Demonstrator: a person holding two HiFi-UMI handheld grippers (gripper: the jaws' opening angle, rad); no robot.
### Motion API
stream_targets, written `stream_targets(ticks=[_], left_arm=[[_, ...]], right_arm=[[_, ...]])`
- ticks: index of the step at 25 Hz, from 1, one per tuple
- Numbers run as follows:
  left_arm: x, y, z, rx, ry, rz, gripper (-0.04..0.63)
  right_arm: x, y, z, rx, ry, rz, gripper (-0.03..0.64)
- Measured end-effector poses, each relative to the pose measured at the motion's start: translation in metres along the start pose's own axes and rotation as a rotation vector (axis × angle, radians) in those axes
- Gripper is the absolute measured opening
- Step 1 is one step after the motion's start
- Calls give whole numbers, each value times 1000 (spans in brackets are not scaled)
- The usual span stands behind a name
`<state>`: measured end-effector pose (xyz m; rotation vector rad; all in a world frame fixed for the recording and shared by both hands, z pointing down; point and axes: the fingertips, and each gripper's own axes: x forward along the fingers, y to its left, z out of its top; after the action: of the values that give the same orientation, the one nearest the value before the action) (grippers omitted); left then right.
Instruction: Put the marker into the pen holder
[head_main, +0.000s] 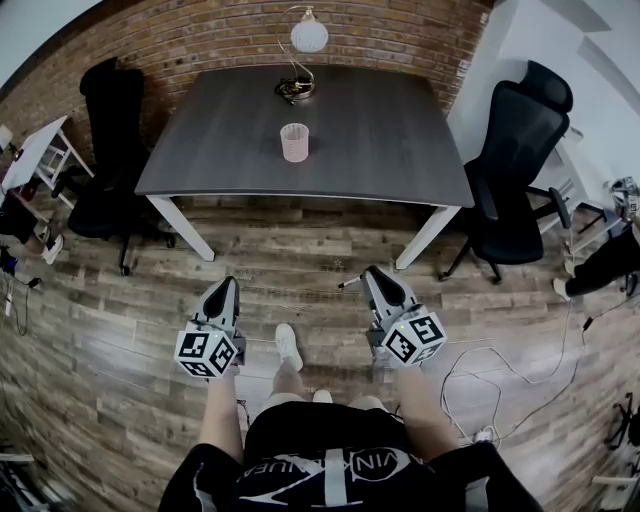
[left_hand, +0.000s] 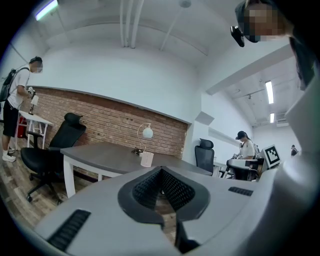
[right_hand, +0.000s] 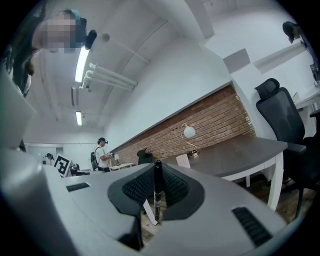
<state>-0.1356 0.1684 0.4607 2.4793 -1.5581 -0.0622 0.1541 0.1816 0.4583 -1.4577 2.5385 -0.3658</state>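
Brick wall along the back, and in front of it a dark tabletop on white legs, with wooden floor all around. The person stands well back from the near edge, both forearms reaching forward and low over the floor. The left hand-held gripper and the right hand-held gripper are side by side, tips aimed at the tabletop, marker cubes towards the body.

In the left gripper view the ribbed pads meet at the tip with nothing between them, so that one is closed and empty. In the right gripper view the jaws are clamped on the marker. It is slim and dark, with a black cap on top and a printed band lower on the barrel, and it stands upright across the pads.

There is open floor between the person and the near edge. A black office chair crowds the left end, a second office chair sits off the right corner, and cables trail on the floor to the right.

The pen holder, a pale mesh cup, stands upright on the tabletop with bare surface around it. A globe lamp sits behind it near the far edge.
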Motion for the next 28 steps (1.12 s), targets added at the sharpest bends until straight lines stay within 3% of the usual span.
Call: stream_targets(ticks=[18,28], left_arm=[[119,69,31,1,8,-40,14],[173,99,36,-9,45,-79,14]], right_arm=[[128,-41,14,5,8,-7,52],[175,-62,13,23,29,-56,52]])
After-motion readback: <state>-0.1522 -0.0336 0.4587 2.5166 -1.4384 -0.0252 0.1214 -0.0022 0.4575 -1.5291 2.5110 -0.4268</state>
